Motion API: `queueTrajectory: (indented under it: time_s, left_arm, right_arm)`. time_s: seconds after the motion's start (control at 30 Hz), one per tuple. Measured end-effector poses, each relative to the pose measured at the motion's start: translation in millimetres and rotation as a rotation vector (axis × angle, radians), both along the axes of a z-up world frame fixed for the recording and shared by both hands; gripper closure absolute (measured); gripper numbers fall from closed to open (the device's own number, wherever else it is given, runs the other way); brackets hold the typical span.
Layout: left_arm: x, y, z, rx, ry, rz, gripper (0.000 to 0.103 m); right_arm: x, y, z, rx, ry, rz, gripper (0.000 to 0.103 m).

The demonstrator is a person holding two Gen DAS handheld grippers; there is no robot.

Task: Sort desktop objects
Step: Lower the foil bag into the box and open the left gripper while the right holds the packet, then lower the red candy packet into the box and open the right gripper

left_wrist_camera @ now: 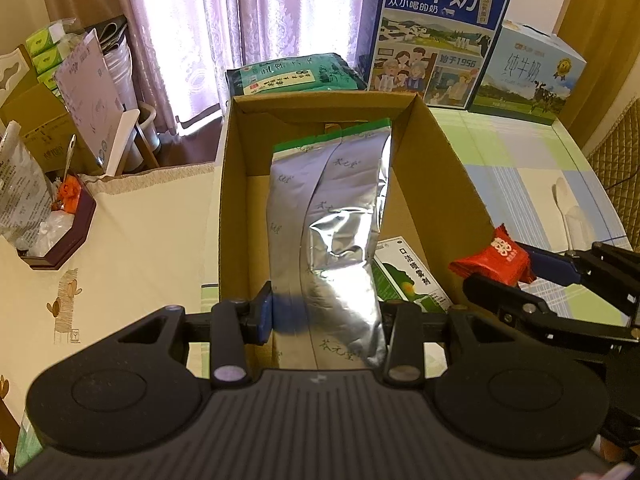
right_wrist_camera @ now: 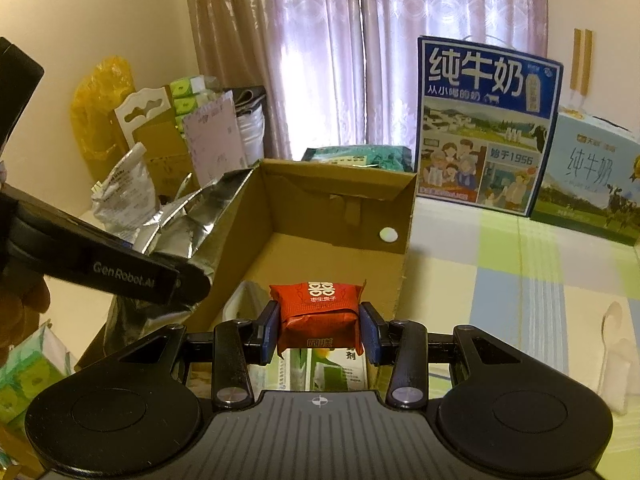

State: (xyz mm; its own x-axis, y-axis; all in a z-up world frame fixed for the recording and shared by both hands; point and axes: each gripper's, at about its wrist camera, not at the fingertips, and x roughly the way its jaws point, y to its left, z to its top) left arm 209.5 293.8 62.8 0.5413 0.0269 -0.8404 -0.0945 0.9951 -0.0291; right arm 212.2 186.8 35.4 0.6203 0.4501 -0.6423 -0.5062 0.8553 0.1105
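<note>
**2 items held over the box, 1 already inside**

The open brown cardboard box (left_wrist_camera: 436,168) sits on the checked green-and-blue tablecloth (right_wrist_camera: 520,264), and the sorting looks to be in its middle stretch. A white-and-green printed carton (left_wrist_camera: 408,276) already lies flat on the box floor near the front.

The left gripper (left_wrist_camera: 326,312) is clamped on the lower part of a tall silver foil pouch with a green top strip (left_wrist_camera: 332,216); the pouch stands upright over the box interior, not yet released. The right gripper (right_wrist_camera: 319,330) pinches a small red wrapped packet with a white double-happiness mark (right_wrist_camera: 318,312) between its blue pads (right_wrist_camera: 270,330), held above the box's near right edge, over the carton.

By this reading, both held items remain to be dropped in. A white plastic spoon (right_wrist_camera: 614,320) lies on the cloth to the right, well apart from the box, and may also await sorting.

Much is unclear. The left gripper's right pad is hidden behind the foil. The box floor beneath the pouch is screened from both views. Whether the pouch's base touches the floor cannot be told. The cluttered dark wooden tray (left_wrist_camera: 76,232) at left holds items too jumbled to name, and whether it belongs to the task is not shown.
</note>
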Motion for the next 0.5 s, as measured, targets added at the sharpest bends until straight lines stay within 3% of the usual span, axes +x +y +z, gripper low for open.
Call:
queueTrajectory:
  time_s: [0.37,0.5]
  left_arm:
    - [-4,3,9,0.003,-0.037,0.012,0.066]
    - [-9,4,14,-0.001,-0.055,0.012,0.061]
  right_arm:
    - [2,8,-3,-0.003,0.015,0.004,0.064]
    - [0,12,-3,-0.003,0.015,0.009,0.064]
